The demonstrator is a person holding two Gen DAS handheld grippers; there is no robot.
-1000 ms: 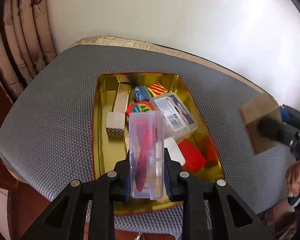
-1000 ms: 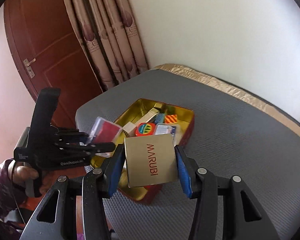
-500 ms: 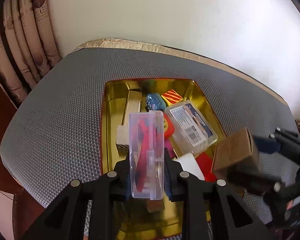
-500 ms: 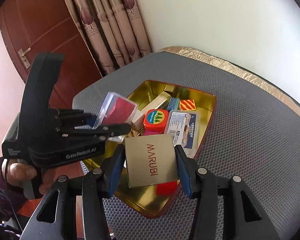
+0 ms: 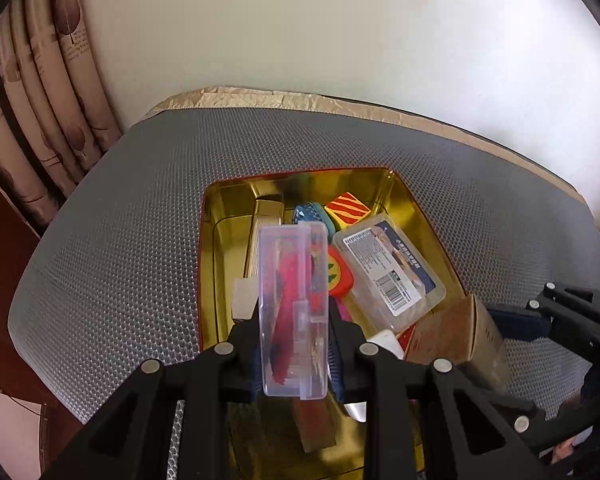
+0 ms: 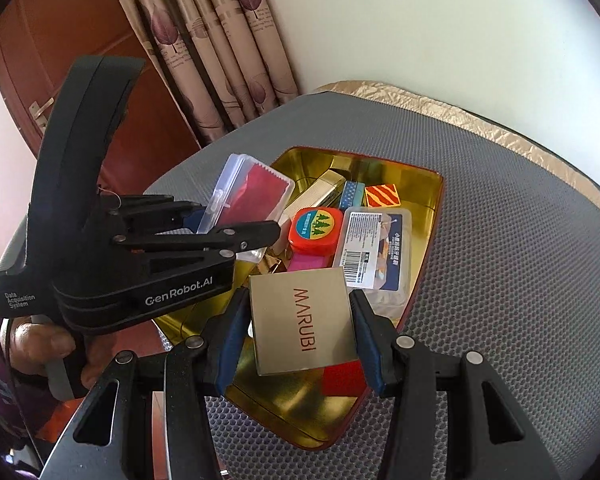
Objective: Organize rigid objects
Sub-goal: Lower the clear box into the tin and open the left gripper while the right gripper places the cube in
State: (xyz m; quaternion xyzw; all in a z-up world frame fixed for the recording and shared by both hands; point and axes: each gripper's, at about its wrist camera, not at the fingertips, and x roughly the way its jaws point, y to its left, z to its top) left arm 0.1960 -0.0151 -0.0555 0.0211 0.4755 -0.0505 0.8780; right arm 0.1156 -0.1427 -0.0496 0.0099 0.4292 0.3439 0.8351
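A gold tin (image 5: 212, 240) with a red outer rim lies on the grey mat and holds several small items. My left gripper (image 5: 294, 332) is shut on a clear plastic case (image 5: 292, 300) with red contents, held on edge above the tin's near left part. In the right wrist view, that case (image 6: 252, 196) tilts over the tin's (image 6: 420, 184) left side. My right gripper (image 6: 300, 332) is shut on a tan MARUBI box (image 6: 304, 304), low over the tin's near right corner. From the left wrist, the box (image 5: 456, 332) shows at the right.
Inside the tin are a labelled clear box (image 6: 376, 248), a round orange tin with trees (image 6: 314, 228), a striped orange block (image 5: 348, 208), a long gold box (image 5: 264, 220) and a red block (image 6: 344, 376). Grey mat (image 5: 120, 220) surrounds the tin. Curtain (image 6: 220, 40) and door (image 6: 60, 80) stand left.
Both grippers have come in over the tin with their loads. The MARUBI box moved from beyond the tin's right side to its near right corner and sank lower.
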